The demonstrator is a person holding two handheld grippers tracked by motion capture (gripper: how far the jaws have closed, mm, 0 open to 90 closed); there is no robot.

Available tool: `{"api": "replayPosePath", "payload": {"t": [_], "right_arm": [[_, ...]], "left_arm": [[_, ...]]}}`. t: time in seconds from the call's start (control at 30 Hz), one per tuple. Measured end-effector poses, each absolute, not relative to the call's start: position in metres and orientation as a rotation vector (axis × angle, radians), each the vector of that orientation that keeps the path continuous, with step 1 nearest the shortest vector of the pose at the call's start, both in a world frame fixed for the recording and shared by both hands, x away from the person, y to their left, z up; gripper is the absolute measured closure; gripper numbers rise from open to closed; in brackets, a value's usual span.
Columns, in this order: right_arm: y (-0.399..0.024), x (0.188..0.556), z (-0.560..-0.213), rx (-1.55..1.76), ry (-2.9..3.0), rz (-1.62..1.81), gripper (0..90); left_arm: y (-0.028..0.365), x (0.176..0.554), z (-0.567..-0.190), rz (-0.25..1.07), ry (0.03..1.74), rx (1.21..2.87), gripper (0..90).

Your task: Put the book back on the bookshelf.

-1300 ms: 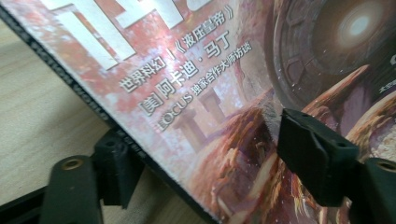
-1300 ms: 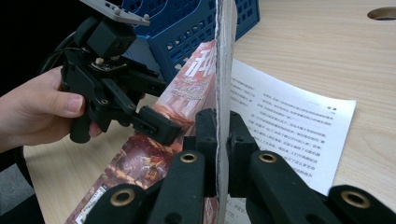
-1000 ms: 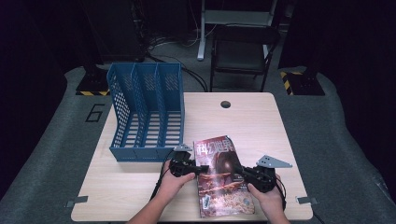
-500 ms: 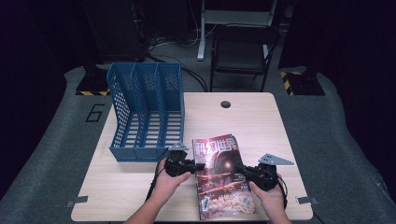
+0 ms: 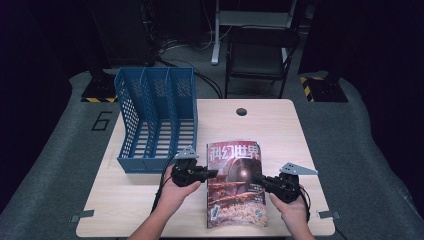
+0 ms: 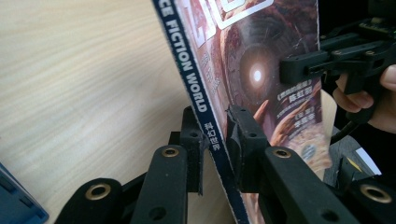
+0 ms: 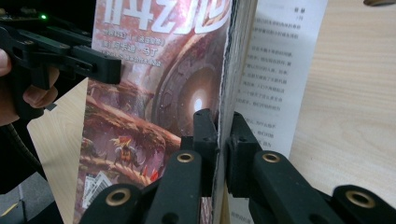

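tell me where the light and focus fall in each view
High view: table lit, surroundings nearly black, magazine slightly soft. Left gripper view: spine lettering sharp, the jaws at the bottom edge blurred, bright spot on the cover. Right gripper view: cover and printed page readable, top corner dark.

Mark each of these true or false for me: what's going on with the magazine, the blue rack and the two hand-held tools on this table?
1. Both tools grip the magazine. True: the left tool pinches its spine edge, its jaws having just been closing on it, and the right tool pinches the opposite edge.
2. The magazine stands inside the blue file rack. False: it is held over the table, in front of the rack and to its right.
3. The rack has three open compartments. True.
4. A second magazine lies on the table. False: there is just one.
5. The magazine's cover faces up. True: its red cover art shows in the high view.
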State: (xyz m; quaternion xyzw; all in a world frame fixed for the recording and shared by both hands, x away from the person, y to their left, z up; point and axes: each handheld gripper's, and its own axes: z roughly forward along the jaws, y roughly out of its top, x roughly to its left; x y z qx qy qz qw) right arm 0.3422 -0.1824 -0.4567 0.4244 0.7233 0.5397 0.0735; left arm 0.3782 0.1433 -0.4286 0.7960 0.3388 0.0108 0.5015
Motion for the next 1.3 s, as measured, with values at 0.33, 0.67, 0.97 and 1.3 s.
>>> {"api": "replayPosePath", "payload": {"t": [0.33,0.67,0.97,1.3], "right_arm": [[-0.176,0.34,-0.438,1.17,2.133,1.602,86.8],[-0.169,0.341,-0.431,1.087,2.055,1.574,86.9],[-0.165,0.345,-0.431,1.051,2.035,1.575,86.6],[-0.169,0.346,-0.438,1.046,2.051,1.602,82.9]], "left_arm": [[0.153,0.372,-0.408,0.123,0.77,1.925,80.7],[0.153,0.365,-0.4,0.231,0.732,1.936,81.0],[0.153,0.361,-0.398,0.308,0.721,1.94,81.1],[0.153,0.353,-0.402,0.272,0.717,1.9,83.2]]}}
